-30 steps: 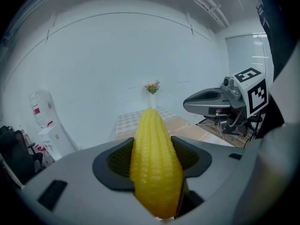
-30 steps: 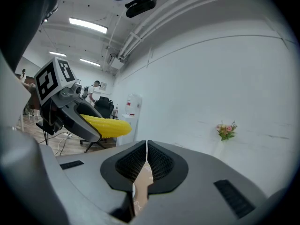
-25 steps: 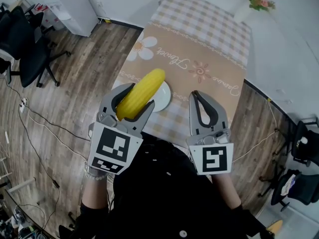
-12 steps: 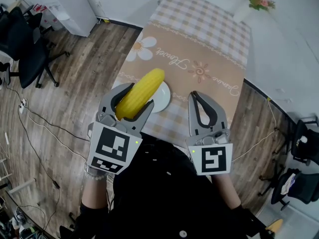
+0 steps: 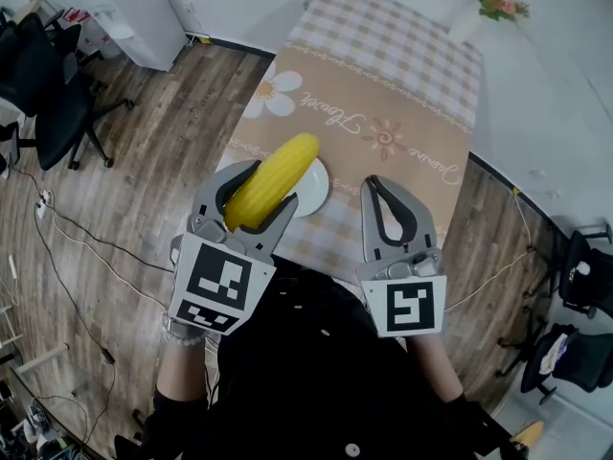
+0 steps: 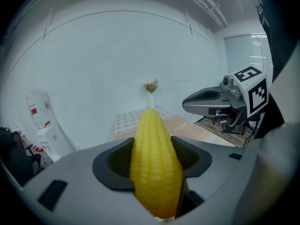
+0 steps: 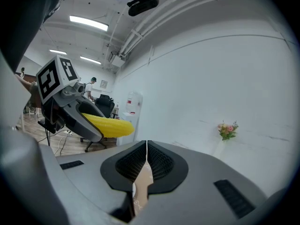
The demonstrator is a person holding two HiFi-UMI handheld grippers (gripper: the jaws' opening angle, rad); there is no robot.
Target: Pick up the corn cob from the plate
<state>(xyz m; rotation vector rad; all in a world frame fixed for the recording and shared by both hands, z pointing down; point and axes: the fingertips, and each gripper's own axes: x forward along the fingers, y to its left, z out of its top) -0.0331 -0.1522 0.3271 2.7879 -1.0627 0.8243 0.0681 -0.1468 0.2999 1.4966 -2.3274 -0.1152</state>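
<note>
**A:** Where is the corn cob [image 5: 276, 175]?

**B:** Between the fingers [image 5: 205, 205] of the left gripper [image 5: 265, 182]. Its far end juts past the fingertips, above the plate [image 5: 316, 192].

**A:** And the plate?

**B:** On the table [image 5: 383, 94], at its near edge, just ahead of those fingertips and left of the right gripper [image 5: 374, 182].

**A:** What lies ahead of the right fingers?

**B:** More table, then a vase of flowers [image 5: 494, 2] near its far right corner, well apart.

**A:** And left of the left fingers?

**B:** Floor, with an office chair [image 5: 48, 94] well off and a cabinet [image 5: 134, 12] beyond it.
</note>
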